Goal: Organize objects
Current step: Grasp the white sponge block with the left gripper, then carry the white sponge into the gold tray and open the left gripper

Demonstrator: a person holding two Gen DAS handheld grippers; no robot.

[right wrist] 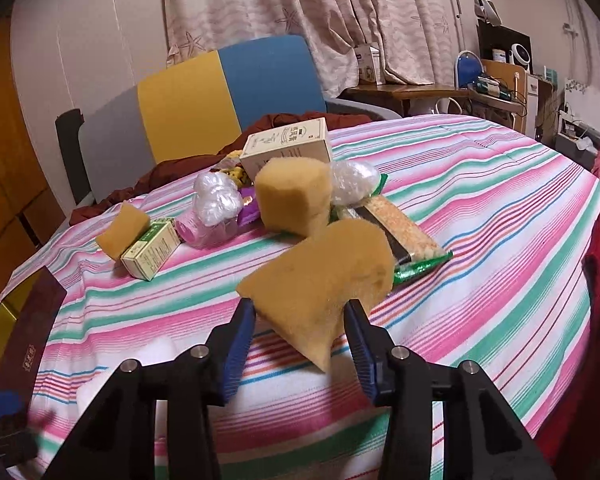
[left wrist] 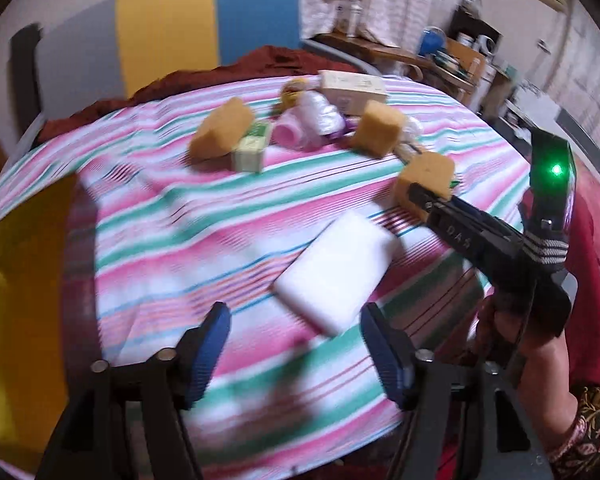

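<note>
Striped cloth in pink, green and white covers the table [left wrist: 140,216], with a curtained wall and a yellow-and-blue chair back behind its far edge. Most objects sit bunched near the far edge: a cream box [right wrist: 286,148], two loose sponges [left wrist: 220,130] [left wrist: 378,128], a small green-and-white carton [right wrist: 152,254], a pink roll under crinkled plastic [right wrist: 216,210] and a green snack packet [right wrist: 404,240]. Apart from the cluster, a white slab [left wrist: 340,268] lies nearer the front edge, just ahead of the left gripper [left wrist: 294,354], whose fingers are spread wide with nothing between them. The right gripper [right wrist: 300,344] is clenched on a third sponge [right wrist: 320,280], squeezing its lower corner and holding it above the cloth in front of the pile. Organizing looks to be at an early stage: no sorted group or container is visible, one sponge is in hand, and the other sponges, boxes and packets are unsorted.
</note>
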